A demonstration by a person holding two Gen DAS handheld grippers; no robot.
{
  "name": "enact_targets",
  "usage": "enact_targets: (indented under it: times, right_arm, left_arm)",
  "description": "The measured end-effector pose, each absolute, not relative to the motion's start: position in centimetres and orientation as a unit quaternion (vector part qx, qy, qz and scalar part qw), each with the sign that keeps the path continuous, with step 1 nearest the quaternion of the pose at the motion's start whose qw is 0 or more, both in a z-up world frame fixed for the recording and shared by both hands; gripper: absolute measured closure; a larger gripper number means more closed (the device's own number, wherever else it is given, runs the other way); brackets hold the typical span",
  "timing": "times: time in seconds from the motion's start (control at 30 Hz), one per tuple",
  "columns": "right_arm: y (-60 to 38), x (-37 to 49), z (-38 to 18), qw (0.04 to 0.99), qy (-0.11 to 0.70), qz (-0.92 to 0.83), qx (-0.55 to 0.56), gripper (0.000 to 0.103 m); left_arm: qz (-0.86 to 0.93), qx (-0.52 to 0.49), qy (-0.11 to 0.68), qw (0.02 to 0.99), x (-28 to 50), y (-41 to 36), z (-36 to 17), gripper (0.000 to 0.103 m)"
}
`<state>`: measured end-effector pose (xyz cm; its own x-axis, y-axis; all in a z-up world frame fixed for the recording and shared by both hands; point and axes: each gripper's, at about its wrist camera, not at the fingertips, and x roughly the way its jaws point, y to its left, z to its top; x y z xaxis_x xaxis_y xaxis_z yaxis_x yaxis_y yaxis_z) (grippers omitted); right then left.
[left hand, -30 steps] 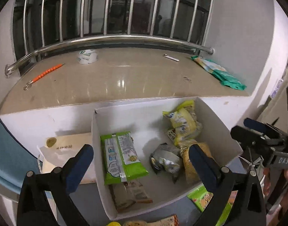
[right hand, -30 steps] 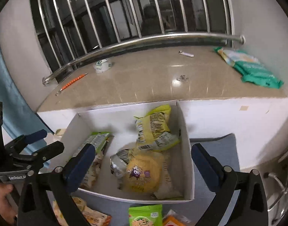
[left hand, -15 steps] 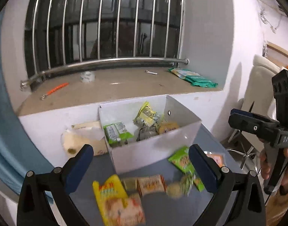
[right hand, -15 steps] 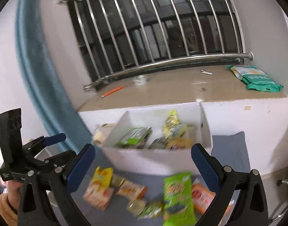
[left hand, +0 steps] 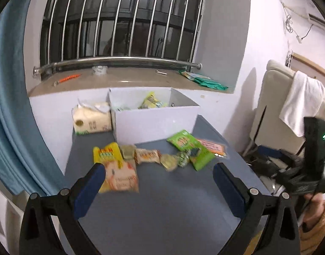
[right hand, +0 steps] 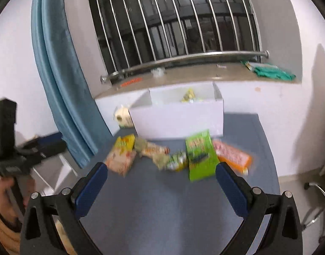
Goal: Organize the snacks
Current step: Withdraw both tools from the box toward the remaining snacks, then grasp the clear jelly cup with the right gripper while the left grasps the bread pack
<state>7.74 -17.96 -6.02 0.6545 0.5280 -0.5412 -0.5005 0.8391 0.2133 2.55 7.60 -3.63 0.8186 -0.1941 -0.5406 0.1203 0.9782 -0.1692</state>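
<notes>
Both grippers have pulled back from the white box (left hand: 154,119), so the loose snack packets (left hand: 162,157) now lie in a row on the grey table (left hand: 173,208) before it. Left gripper (left hand: 158,187) and right gripper (right hand: 160,182) have jaws wide apart, holding nothing.
</notes>
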Motion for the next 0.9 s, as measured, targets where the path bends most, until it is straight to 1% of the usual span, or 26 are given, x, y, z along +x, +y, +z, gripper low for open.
enact_targets:
  times: [0.13, 0.33, 0.5, 0.7, 0.77, 0.8, 0.83, 0.87, 0.9]
  right_arm:
    - [-16.5, 8.1, -7.9, 0.908, 0.319, 0.27, -0.024, 0.0]
    - [-12.1, 10.2, -9.3, 0.9, 0.316, 0.282, -0.103, 0.0]
    - [-7.8, 14.1, -11.3, 0.878, 0.342, 0.293, -0.162, 0.0]
    - [-3.5, 19.9, -15.3, 0.844, 0.391, 0.281, -0.238, 0.0]
    - [-3.0, 20.9, -16.2, 0.836, 0.401, 0.283, -0.246, 0.007]
    - [-2.8, 21.2, -16.7, 0.83, 0.408, 0.291, -0.245, 0.023]
    - [-2.6, 21.5, -17.2, 0.824, 0.416, 0.293, -0.249, 0.035]
    - [-2.5, 21.6, -17.5, 0.825, 0.414, 0.279, -0.264, 0.041]
    - [-2.4, 21.6, -17.6, 0.825, 0.414, 0.271, -0.273, 0.057]
  left_arm:
    - [-0.076, -0.078, 0.3, 0.948, 2.2, 8.0, -4.5, 0.0]
    - [-0.073, -0.083, 0.3, 0.948, 1.6, 9.0, -4.6, 0.0]
    - [-0.062, -0.096, 0.307, 0.945, 1.2, 10.3, -5.3, 0.0]
    - [-0.051, -0.097, 0.32, 0.941, 1.0, 11.1, -6.5, 0.0]
    - [-0.051, -0.102, 0.326, 0.939, 1.1, 11.5, -6.9, 0.0]
    - [-0.051, -0.104, 0.329, 0.937, 1.1, 11.6, -7.1, 0.0]
    - [-0.051, -0.104, 0.33, 0.937, 1.1, 11.6, -7.3, 0.0]
    - [-0.049, -0.103, 0.333, 0.936, 1.1, 11.7, -7.6, 0.0]
    - [-0.048, -0.102, 0.335, 0.935, 1.2, 11.7, -7.7, 0.0]
